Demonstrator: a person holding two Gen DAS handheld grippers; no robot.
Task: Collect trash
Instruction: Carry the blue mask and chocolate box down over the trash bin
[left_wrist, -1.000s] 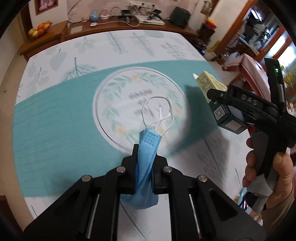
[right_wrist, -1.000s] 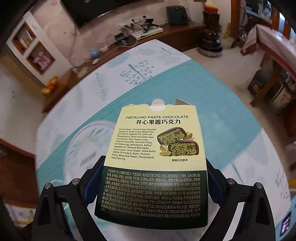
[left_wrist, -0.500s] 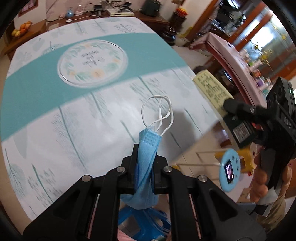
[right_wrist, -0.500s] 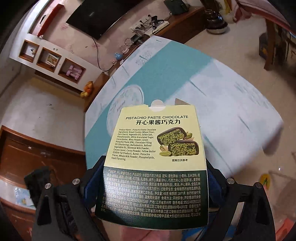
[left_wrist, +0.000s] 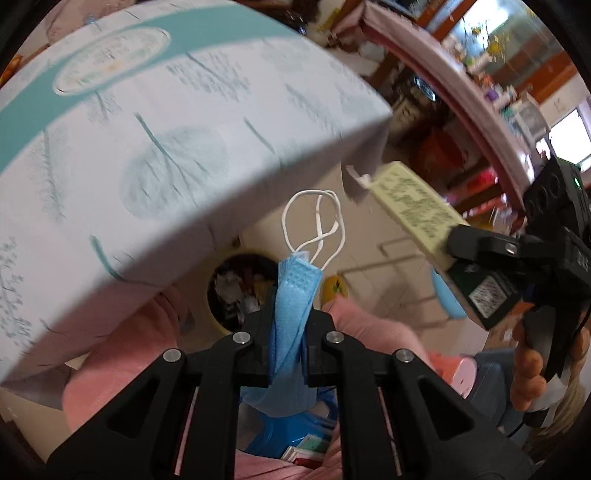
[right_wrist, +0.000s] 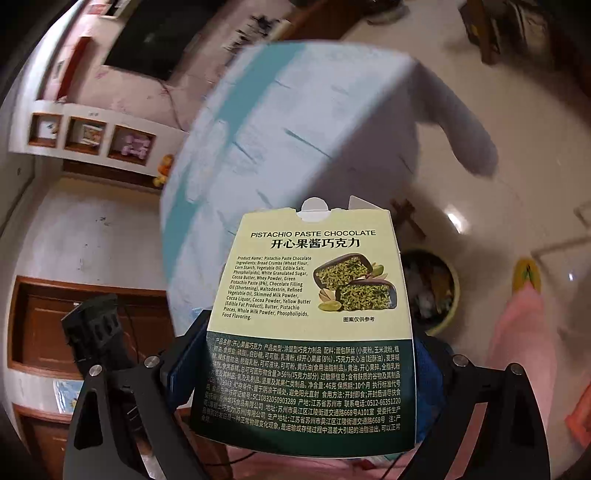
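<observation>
The round yellow-rimmed trash bin (left_wrist: 236, 284) on the floor is partly hidden in the left wrist view: the folded blue face mask (left_wrist: 293, 295) covers its right side, and the black left gripper (left_wrist: 288, 325) cuts off its near rim. The bin's contents are too blurred to identify. In the right wrist view, the cream-and-green pistachio chocolate carton (right_wrist: 310, 314) hides the bin's (right_wrist: 448, 284) left side and both fingertips of the right gripper (right_wrist: 306, 354). Above the bin in both views, the print on the white-and-teal tablecloth (left_wrist: 166, 140) is smeared by blur. The carton's lower edge blends into darkness, its smallest text illegible.
</observation>
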